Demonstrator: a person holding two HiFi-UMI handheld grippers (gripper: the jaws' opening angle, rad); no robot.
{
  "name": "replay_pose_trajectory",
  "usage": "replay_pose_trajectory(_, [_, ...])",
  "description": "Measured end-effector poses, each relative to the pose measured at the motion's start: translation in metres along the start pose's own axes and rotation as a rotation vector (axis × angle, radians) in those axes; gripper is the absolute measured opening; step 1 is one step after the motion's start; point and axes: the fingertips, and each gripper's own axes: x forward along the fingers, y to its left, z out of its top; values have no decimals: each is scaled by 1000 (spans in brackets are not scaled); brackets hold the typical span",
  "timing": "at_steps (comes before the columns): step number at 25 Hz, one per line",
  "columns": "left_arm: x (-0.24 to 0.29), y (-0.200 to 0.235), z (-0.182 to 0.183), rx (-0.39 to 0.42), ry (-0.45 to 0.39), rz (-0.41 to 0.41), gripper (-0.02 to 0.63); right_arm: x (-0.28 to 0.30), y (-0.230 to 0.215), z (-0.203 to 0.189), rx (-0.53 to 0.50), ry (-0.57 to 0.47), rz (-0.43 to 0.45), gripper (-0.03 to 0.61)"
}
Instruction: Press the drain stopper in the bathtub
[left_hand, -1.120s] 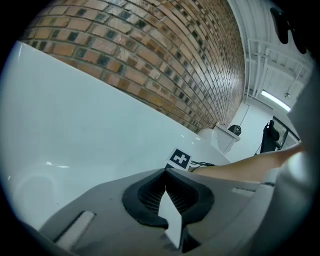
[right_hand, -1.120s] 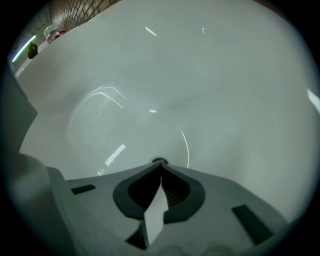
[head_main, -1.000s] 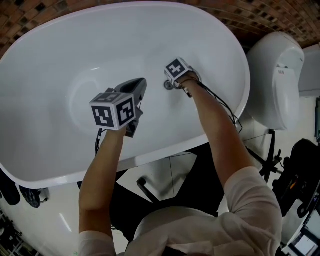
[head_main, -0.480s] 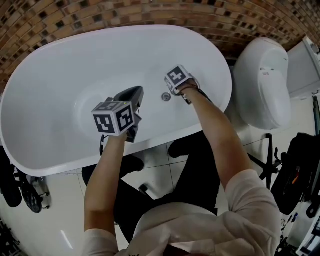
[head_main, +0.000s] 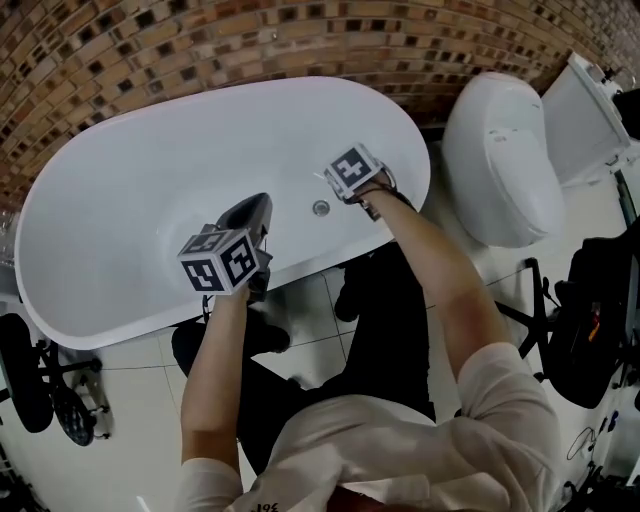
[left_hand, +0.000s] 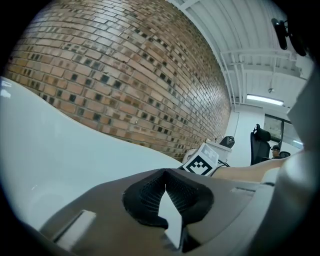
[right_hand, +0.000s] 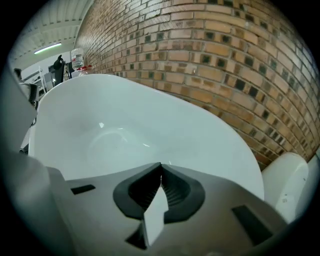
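Plainly, the drain stopper (head_main: 321, 208) — small, round, metallic — lies on the bathtub (head_main: 120, 230) floor.

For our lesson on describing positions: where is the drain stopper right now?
In the head view, the drain stopper sits on the bathtub floor, right of centre, just left of the right gripper.

I see a pale tiled floor (head_main: 110, 400) carrying a white oval bathtub (head_main: 110, 170) that stands along a brick wall (head_main: 200, 50). A white toilet (head_main: 500, 160) stands on the same floor just beside the tub's right end. A small round drain stopper (head_main: 321, 208) sits in the tub's smooth bottom, toward the toilet end, and a dark wheeled object (head_main: 30, 385) that I can't identify rests on the tiles at the far left.
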Motion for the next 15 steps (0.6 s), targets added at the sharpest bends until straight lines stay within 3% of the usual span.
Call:
replay_pose_trajectory(10, [-42, -43, 14, 32, -78, -23, 9, -90, -17, 14, -128, -140, -187, 17])
replay_pose_trajectory(15, [-60, -62, 21, 48, -116, -35, 9, -138, -14, 28, -155, -235, -218, 17])
